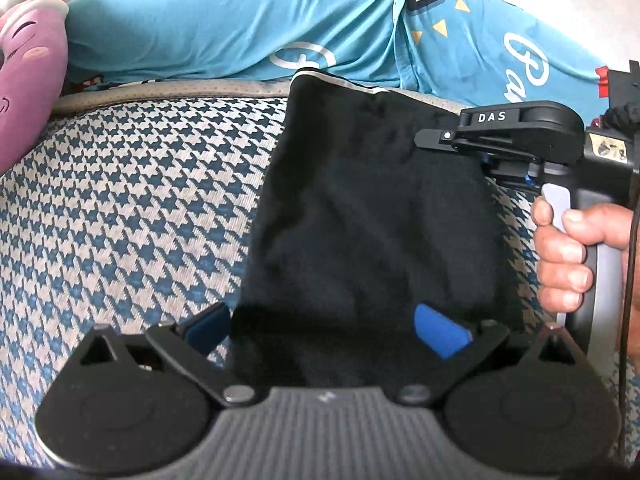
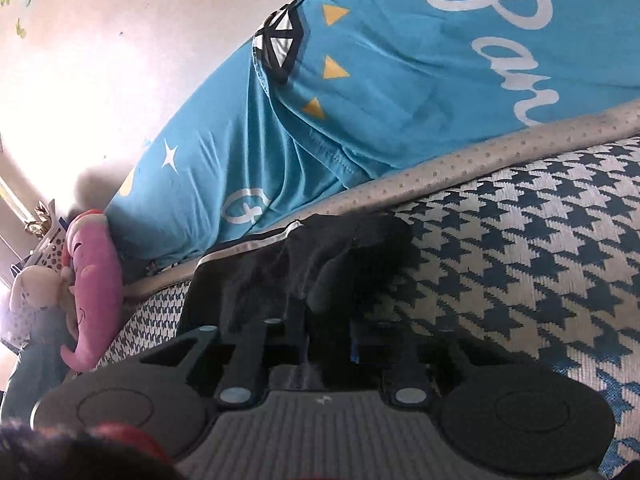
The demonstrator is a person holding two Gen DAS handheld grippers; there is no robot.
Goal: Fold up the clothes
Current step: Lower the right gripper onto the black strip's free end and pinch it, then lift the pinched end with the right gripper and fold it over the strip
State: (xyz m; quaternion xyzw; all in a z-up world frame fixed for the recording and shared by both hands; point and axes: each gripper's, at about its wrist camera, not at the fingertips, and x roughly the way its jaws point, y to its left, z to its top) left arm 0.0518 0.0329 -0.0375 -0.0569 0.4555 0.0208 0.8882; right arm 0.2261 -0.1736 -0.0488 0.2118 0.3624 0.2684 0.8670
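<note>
We see a houndstooth-patterned bed cover (image 1: pixel 120 208) edged with dotted grey piping (image 2: pixel 480 160), a turquoise printed quilt (image 1: pixel 240 28) beyond, a pink plush toy (image 2: pixel 94 280) far left, and a brightly lit pale wall (image 2: pixel 120 40).

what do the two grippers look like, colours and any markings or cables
Both are black, with two round discs flanking a grey ribbed centre plate and silver pivot bolts. The left gripper has blue pads on its fingers. Seen from the left camera, the right gripper carries white "DAS" lettering, a light grey handle, a red part behind and a thin black cable. No sleeve shows.
</note>
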